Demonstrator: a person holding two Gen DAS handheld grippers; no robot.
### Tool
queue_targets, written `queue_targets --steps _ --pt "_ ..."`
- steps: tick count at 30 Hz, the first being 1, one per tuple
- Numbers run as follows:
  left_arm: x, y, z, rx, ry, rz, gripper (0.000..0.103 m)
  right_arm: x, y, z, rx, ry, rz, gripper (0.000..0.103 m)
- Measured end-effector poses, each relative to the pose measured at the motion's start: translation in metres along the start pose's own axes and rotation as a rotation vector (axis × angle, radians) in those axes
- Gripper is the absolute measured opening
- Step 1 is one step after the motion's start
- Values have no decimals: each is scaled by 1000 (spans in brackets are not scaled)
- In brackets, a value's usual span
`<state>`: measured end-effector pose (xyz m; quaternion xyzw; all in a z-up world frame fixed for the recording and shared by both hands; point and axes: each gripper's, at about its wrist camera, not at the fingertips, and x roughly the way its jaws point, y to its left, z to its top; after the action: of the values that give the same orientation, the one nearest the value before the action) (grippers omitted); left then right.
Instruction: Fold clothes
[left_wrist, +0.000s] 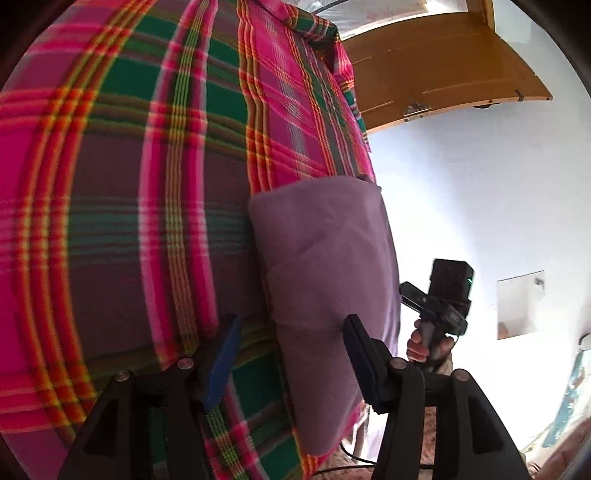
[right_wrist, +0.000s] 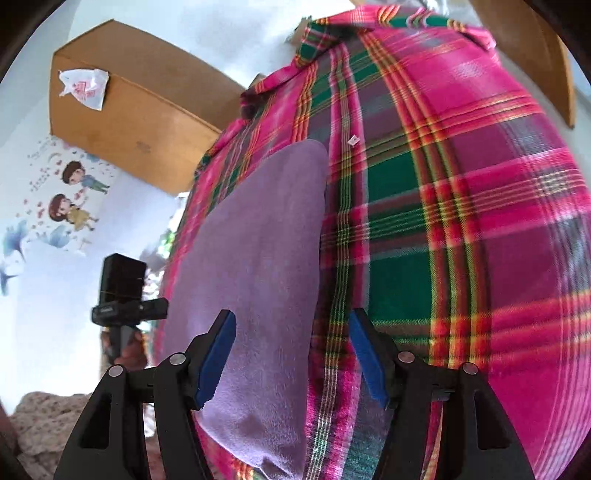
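- Left gripper (left_wrist: 291, 363): jaws apart, nothing pinched.
- Right gripper (right_wrist: 293, 356): likewise released, straddling the cloth's edge.
- Purple cloth (right_wrist: 255, 266) lies folded on the plaid sheet (left_wrist: 110, 229).
- Looks near-finished; hidden layers, unsure.

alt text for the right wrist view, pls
A folded purple cloth lies on a bright pink, green and orange plaid sheet, with the open right gripper poised over the cloth's near edge. To the left, a hand holds the other gripper before a white wall, cartoon sticker and cardboard box.
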<state>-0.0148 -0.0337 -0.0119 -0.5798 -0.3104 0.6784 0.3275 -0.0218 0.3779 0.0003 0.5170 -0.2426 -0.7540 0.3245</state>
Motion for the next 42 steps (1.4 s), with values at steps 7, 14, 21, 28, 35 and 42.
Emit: queue_targets --steps 7,14,21,28,35,42 --pt "3 1 -3 -30 46 -73 60 13 -3 12 20 66 89 65" --pt "0 4 -5 -33 72 -96 62 21 3 13 1 131 125 66" --pt "9 -1 -3 -11 109 -97 62 30 14 7 -18 160 147 66" --pt "33 -18 1 -11 142 -100 71 51 32 1 -48 182 169 69" --pt "45 -30 -1 -7 149 -94 69 57 33 -2 -24 179 145 65" --pt "39 -25 -3 -35 129 -91 54 55 37 -9 -45 155 134 63"
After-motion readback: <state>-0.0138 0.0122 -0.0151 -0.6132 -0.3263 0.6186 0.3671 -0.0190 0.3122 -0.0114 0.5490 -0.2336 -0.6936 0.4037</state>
